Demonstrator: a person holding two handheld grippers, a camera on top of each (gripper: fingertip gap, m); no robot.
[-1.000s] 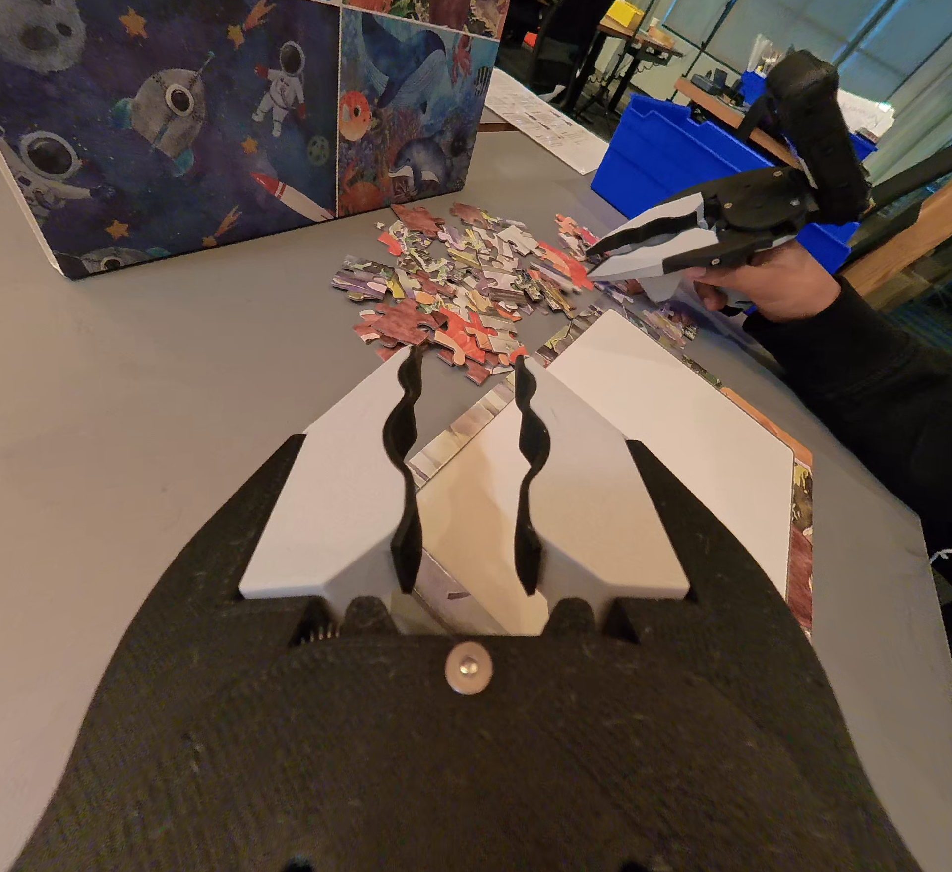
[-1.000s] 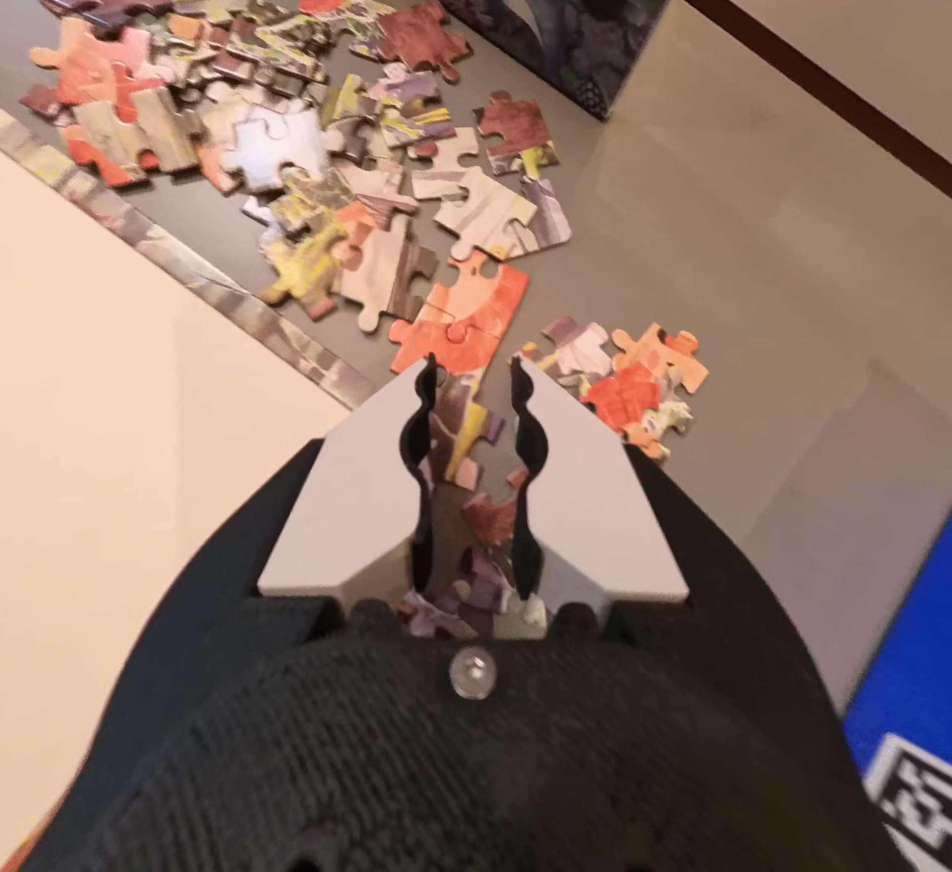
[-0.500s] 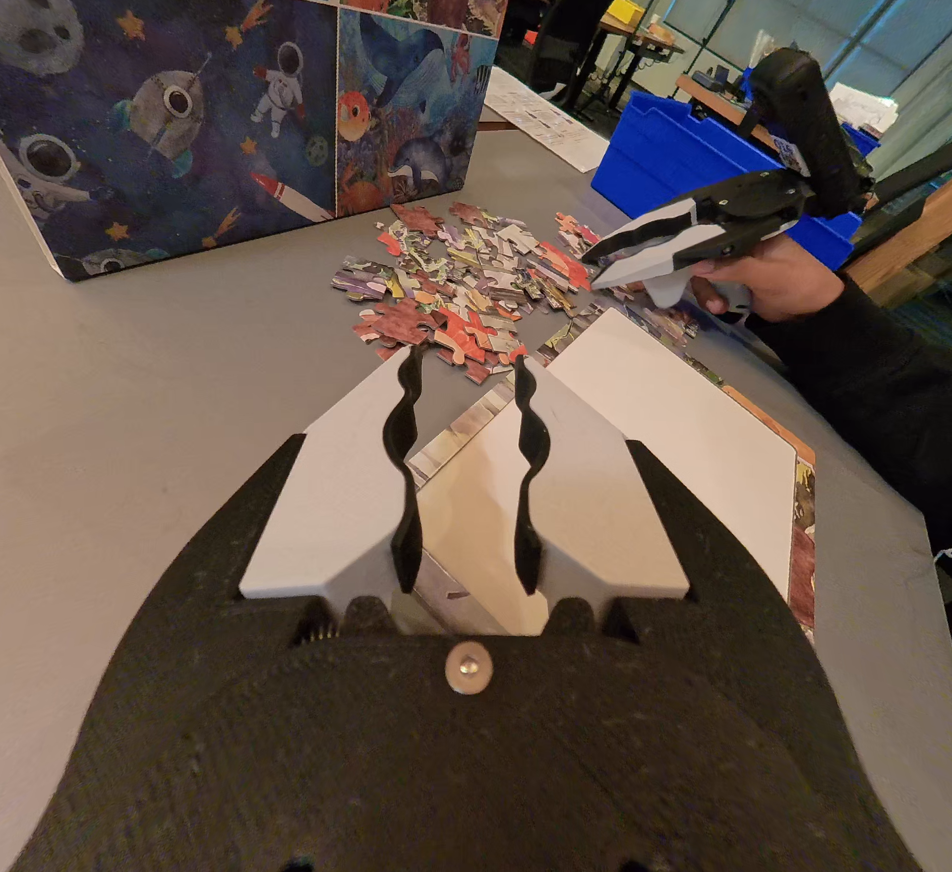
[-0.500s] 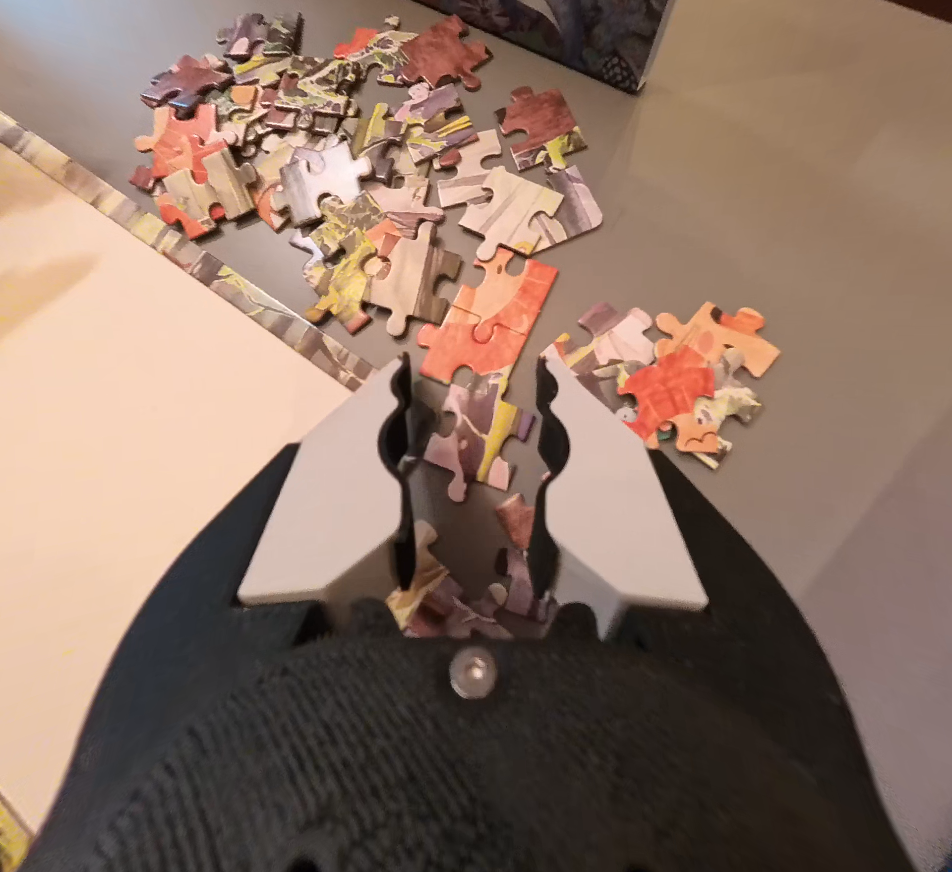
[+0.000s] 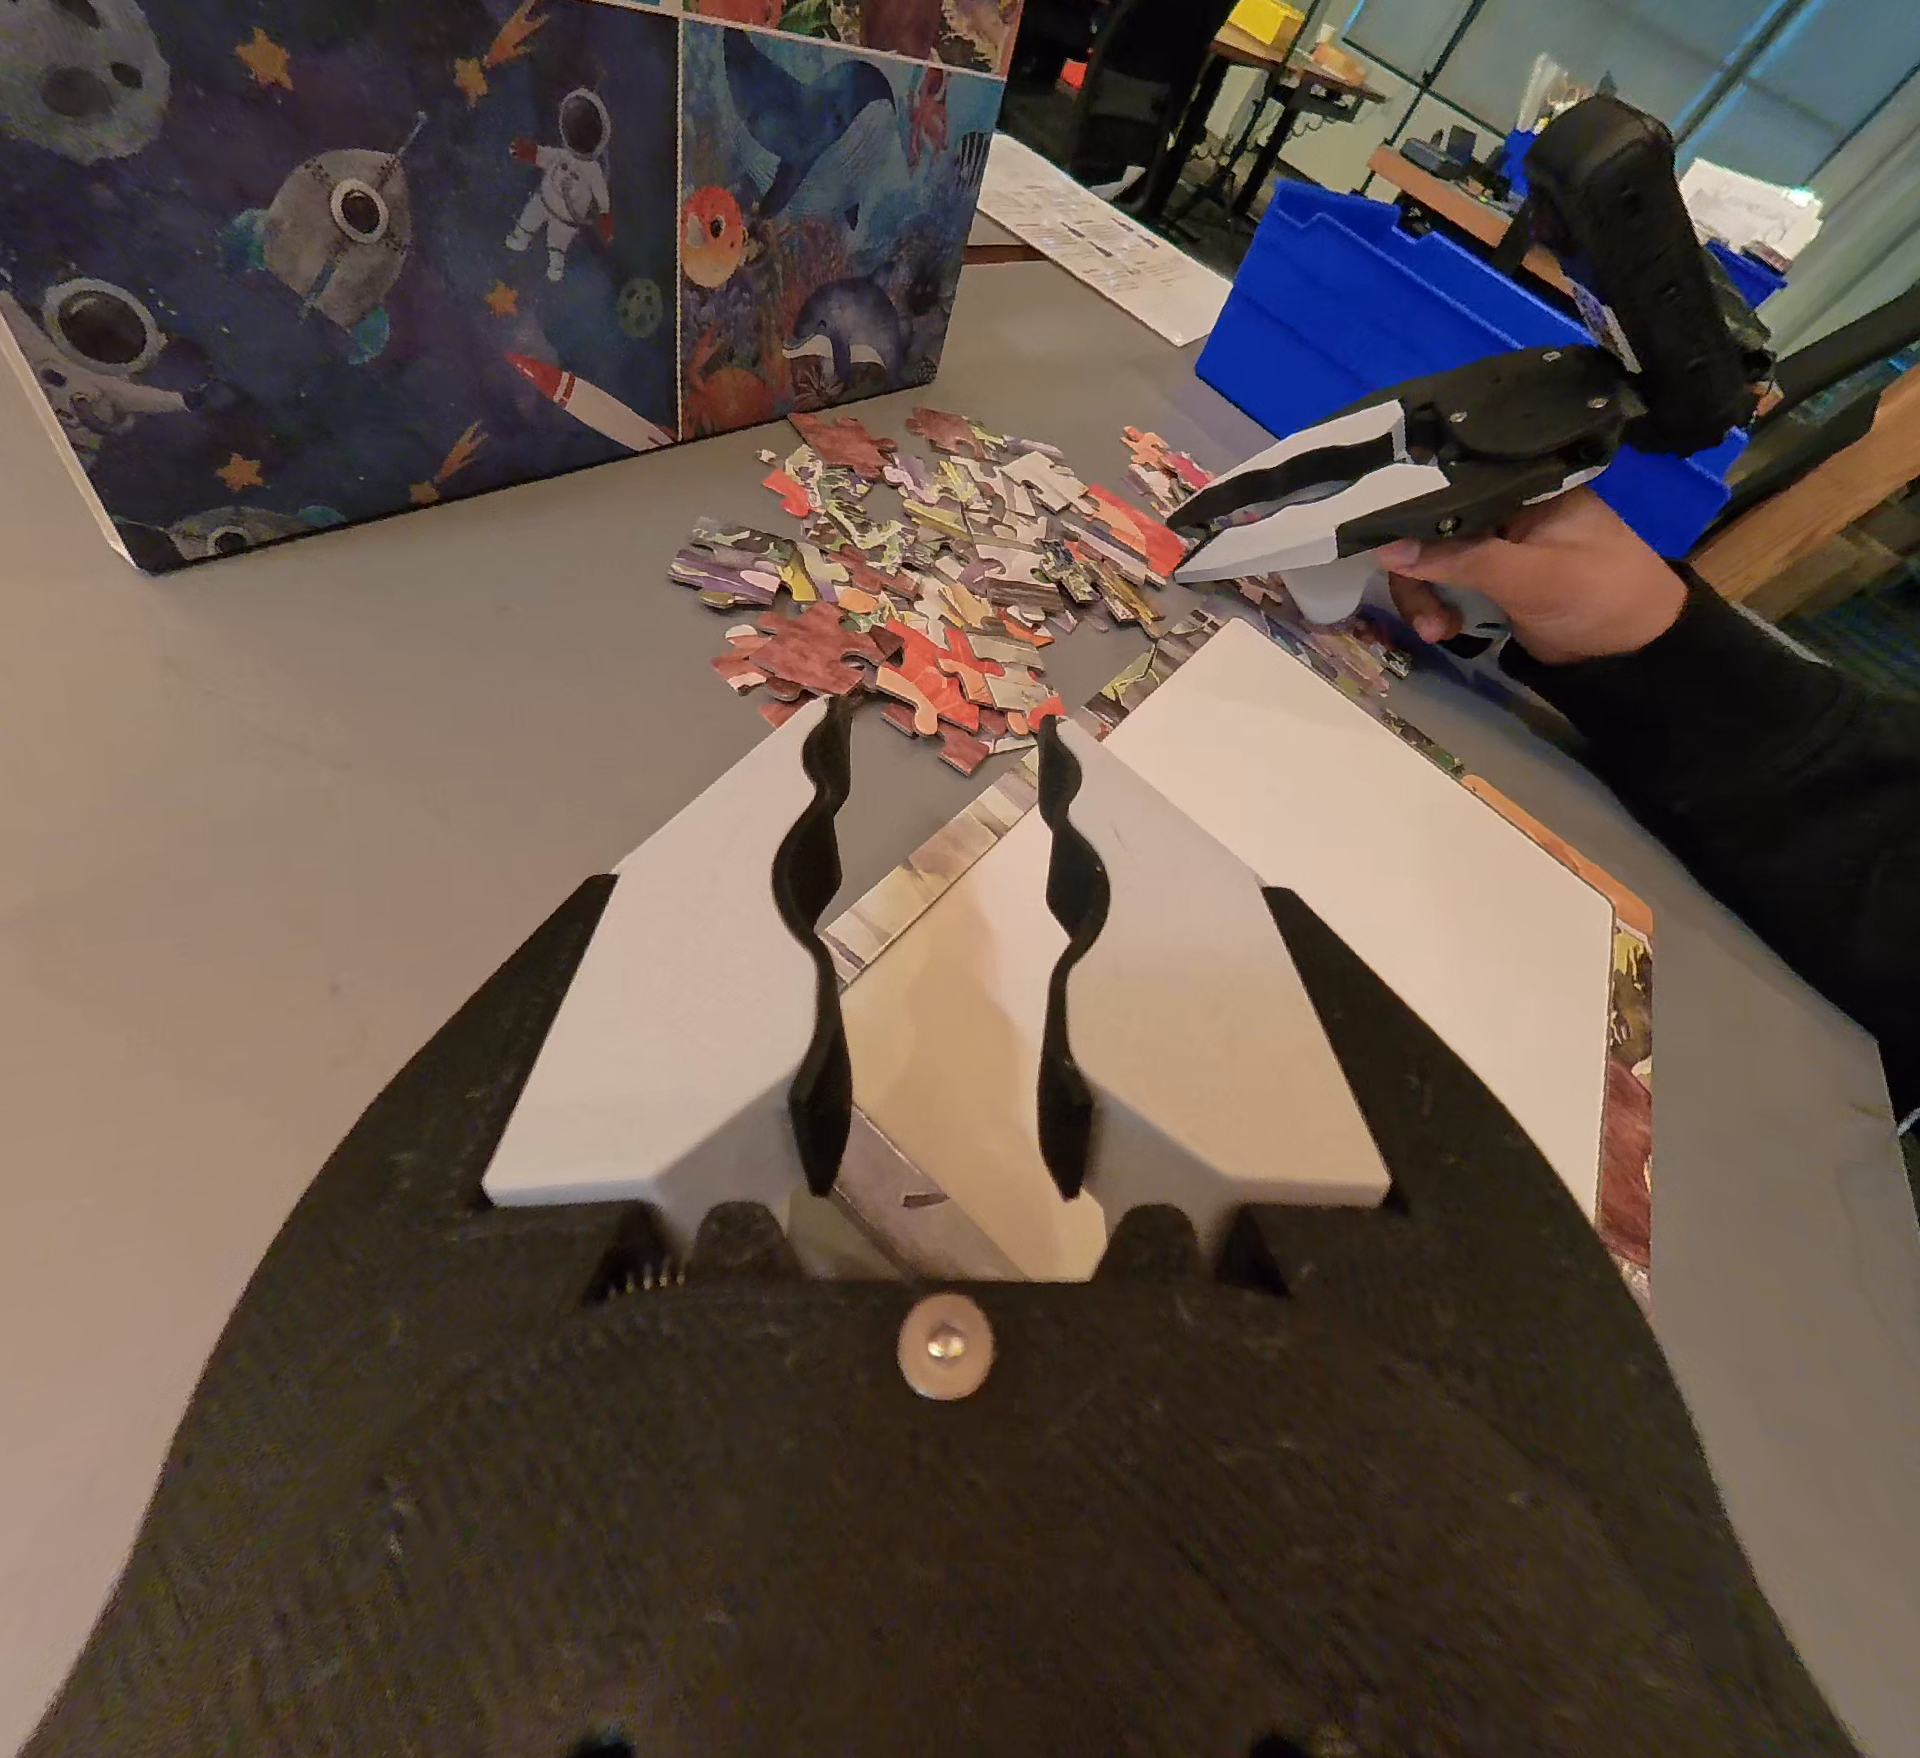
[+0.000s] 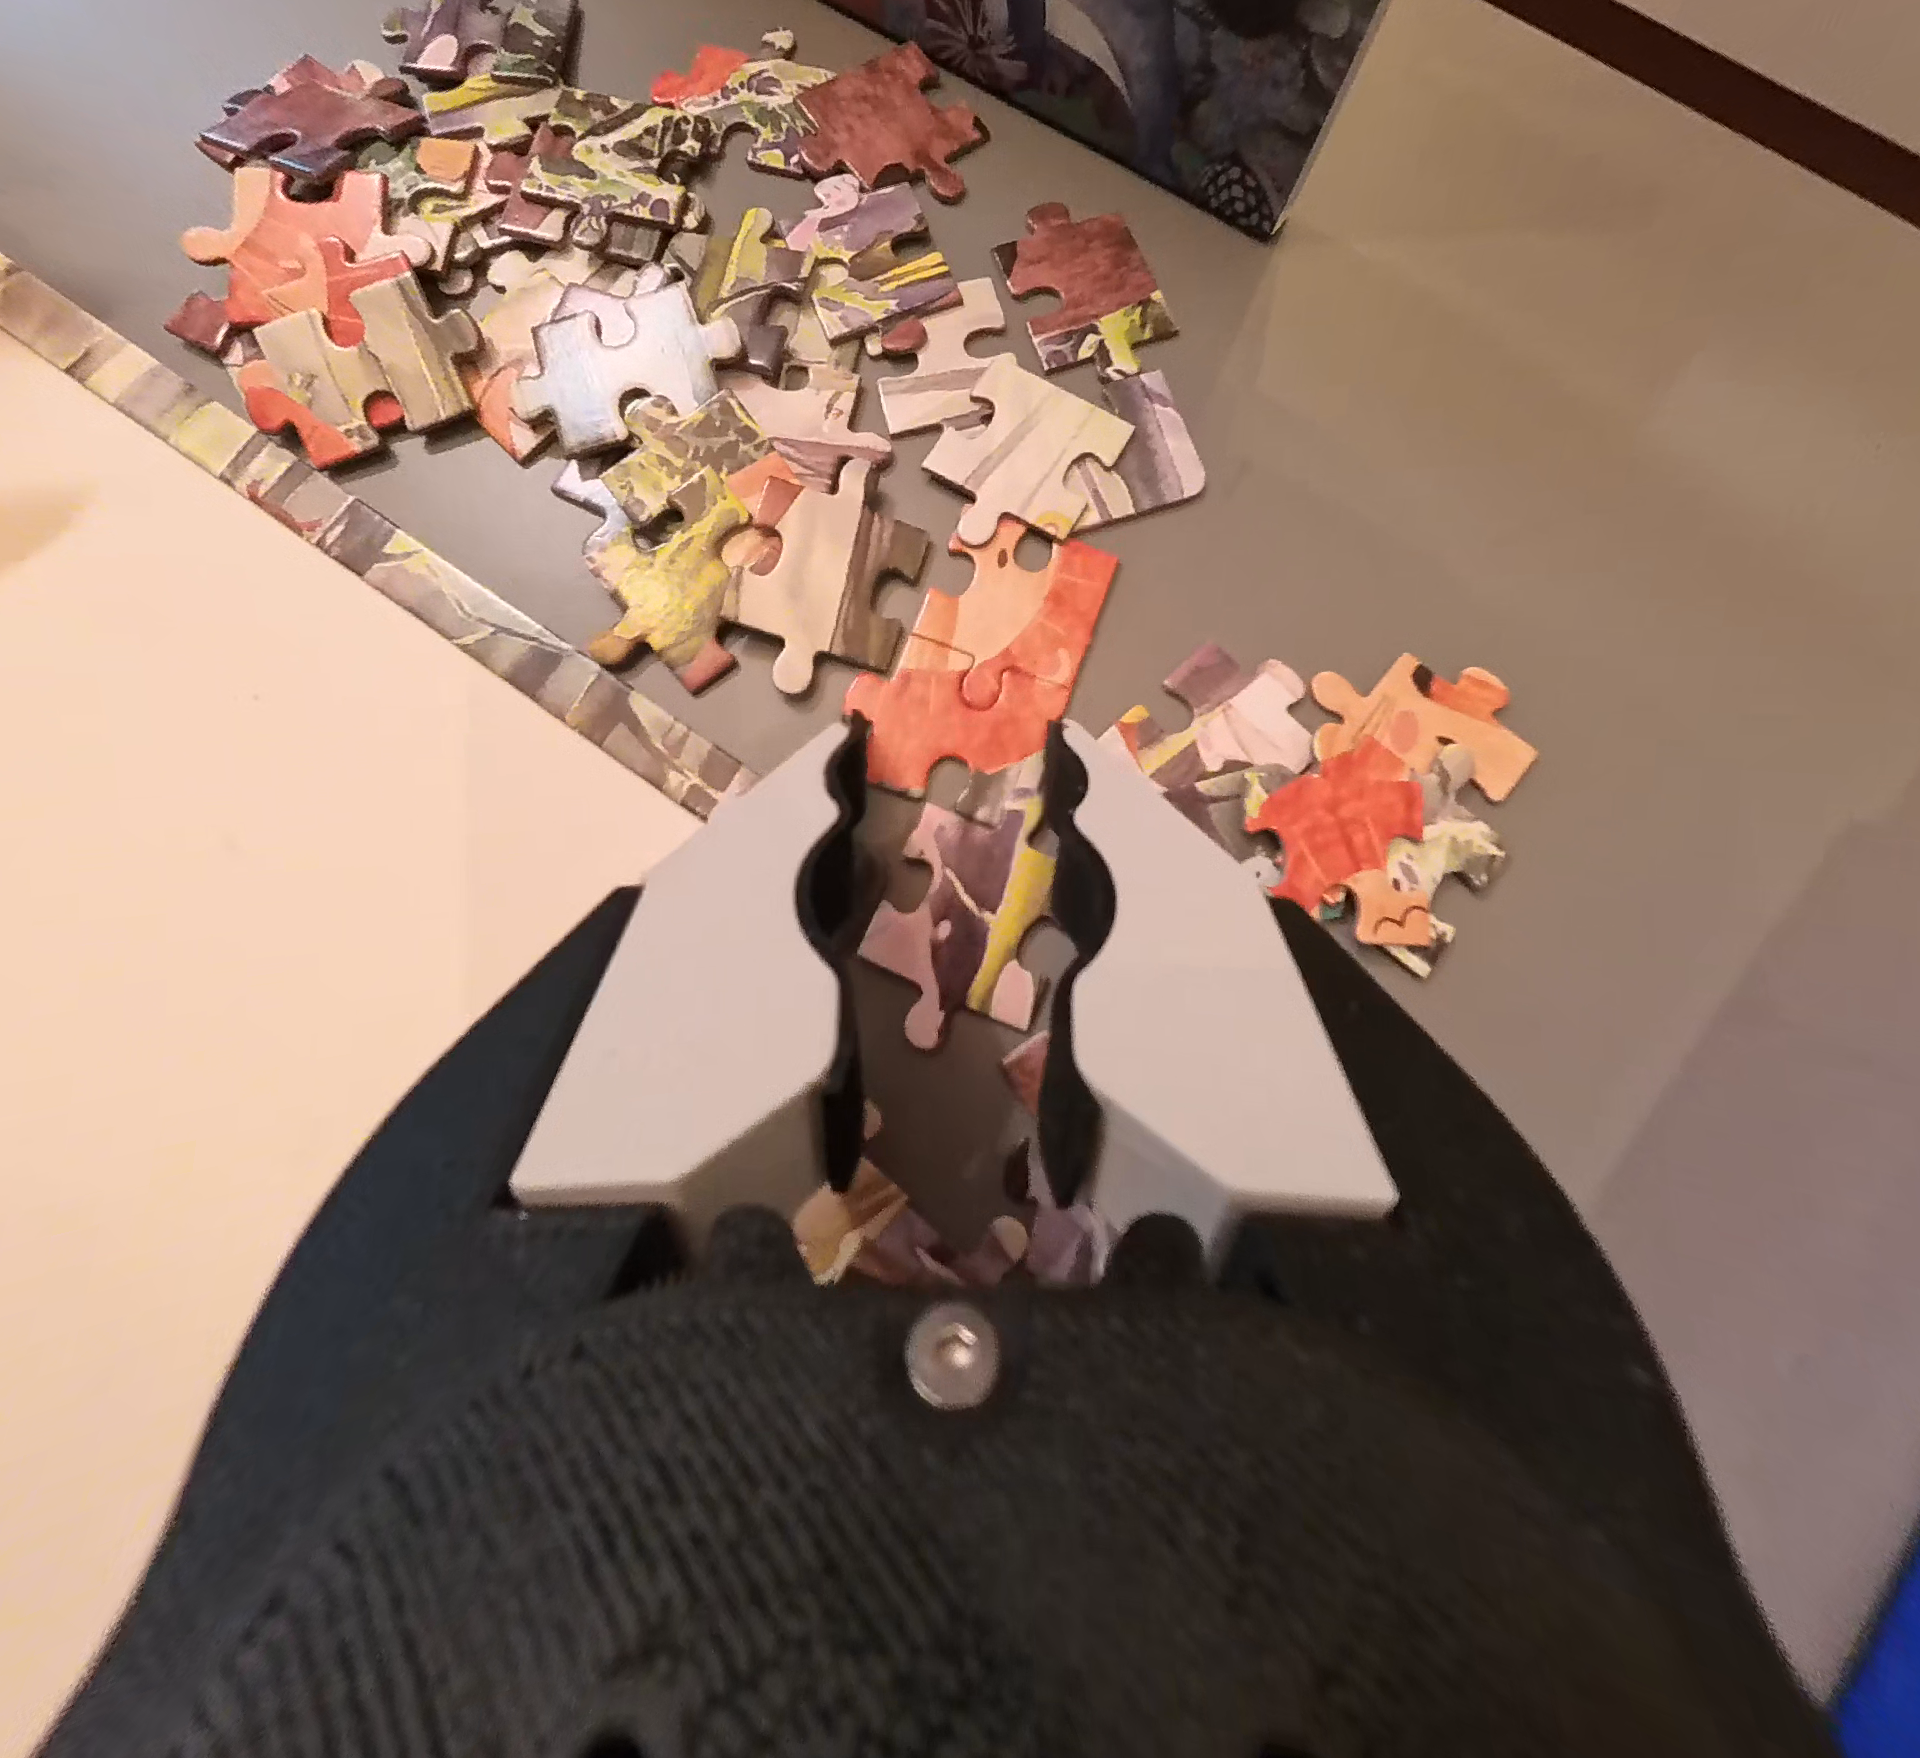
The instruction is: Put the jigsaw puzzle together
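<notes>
Pieces (image 5: 935, 586) of the jigsaw lie loose in a heap on the grey table (image 5: 312, 825), between the picture-covered box (image 5: 416, 202) and the white puzzle board (image 5: 1351, 877) with its printed border. The left gripper (image 5: 940, 742) hangs over the near corner of that board, its jaws parted by a moderate gap and holding nothing. Only the left wrist view shows the blue bin (image 5: 1382, 306), the sheet of paper (image 5: 1091, 238) beyond the box, and the hand (image 5: 1538, 586) gripping the right gripper (image 5: 1195, 545) from the side, tips low over the heap's right edge. The right wrist view alone looks down on single pieces: the right gripper (image 6: 956, 752) is open and empty above a purple and yellow piece (image 6: 966, 908), just below an orange joined pair (image 6: 987, 669), with a small separate cluster (image 6: 1351, 815) to the right.
</notes>
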